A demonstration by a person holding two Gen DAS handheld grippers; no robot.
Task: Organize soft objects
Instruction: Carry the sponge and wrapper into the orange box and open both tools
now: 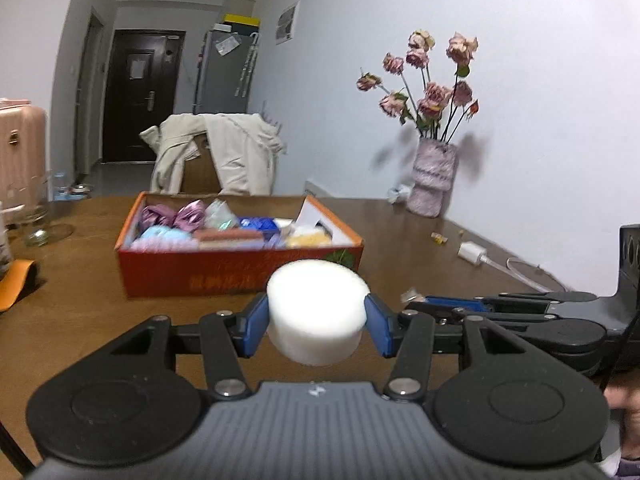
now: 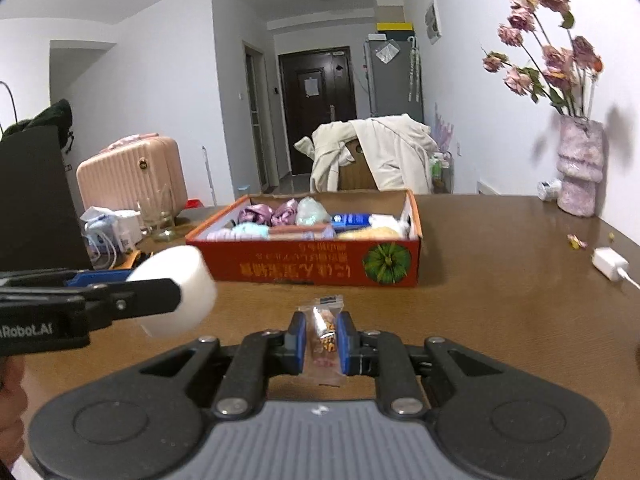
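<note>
Left gripper (image 1: 317,317) clenched white foam cylinder (image 1: 318,310) between blue pads (image 1: 256,322), cylinder raised above wooden table (image 1: 88,280). Right gripper (image 2: 322,342) pinched clear snack packet (image 2: 325,336) between blue pads (image 2: 345,342), packet upright, sticking out past fingertips. Ahead of both jaws sat red cardboard box (image 2: 316,266), open-topped, packed with soft items. Beyond right jaw, by wall, stood pink vase (image 2: 579,172) of dried roses; white charger (image 2: 609,263) lay nearer, right of jaws.

The box (image 2: 316,260) sits on the bench (image 2: 500,300). The vase (image 2: 580,168) stands far right of the box. The charger (image 2: 608,264) lies right of it.
</note>
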